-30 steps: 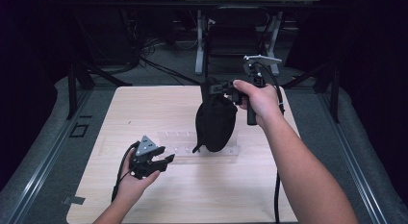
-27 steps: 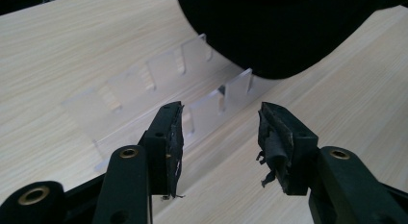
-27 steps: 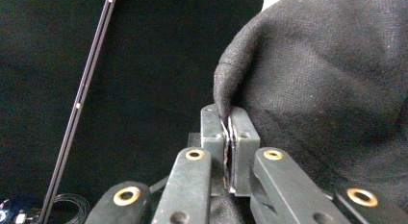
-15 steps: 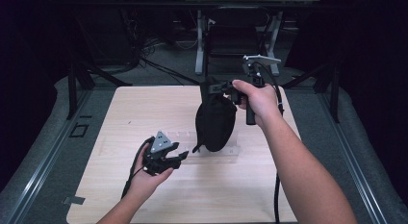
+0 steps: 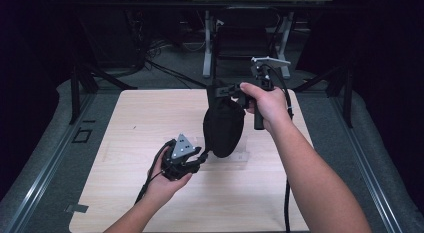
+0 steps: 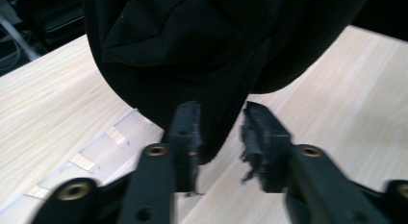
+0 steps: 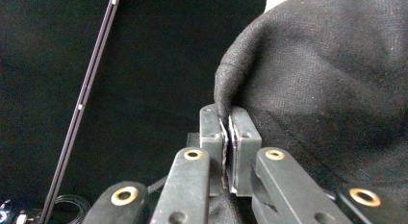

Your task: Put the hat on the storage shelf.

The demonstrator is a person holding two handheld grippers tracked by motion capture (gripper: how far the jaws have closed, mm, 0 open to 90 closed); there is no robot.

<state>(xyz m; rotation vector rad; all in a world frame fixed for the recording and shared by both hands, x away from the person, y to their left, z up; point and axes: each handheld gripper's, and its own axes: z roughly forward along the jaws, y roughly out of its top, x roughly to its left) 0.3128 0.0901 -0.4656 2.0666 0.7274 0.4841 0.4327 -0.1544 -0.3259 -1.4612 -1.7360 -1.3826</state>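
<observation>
- The black cloth bag (image 5: 223, 125) hung over the wooden table (image 5: 125, 118), its long axis running up and down, its top edge lifted well above the boards and its rounded bottom just clear of them.
- The right gripper (image 5: 226, 90) was clenched on the bag's top hem; in the right gripper view the cloth fold (image 7: 226, 106) sat pinched flat between the two pads.
- The left gripper (image 5: 200, 157) sat low, just beside the bag's bottom on its left-hand side, and pointed at it.
- Its jaws had just been closing, with the bag's lowest tip (image 6: 216, 137) between them. In the left gripper view one pad seemed to meet the cloth while a sliver of table showed by the other, so I judged it not yet gripping.
- The left hand was plainly nearer the bag's bottom; the coming pinch turned on that tip staying between the pads.
- A clear plastic strip (image 6: 96, 147) lay on the table under the bag.
</observation>
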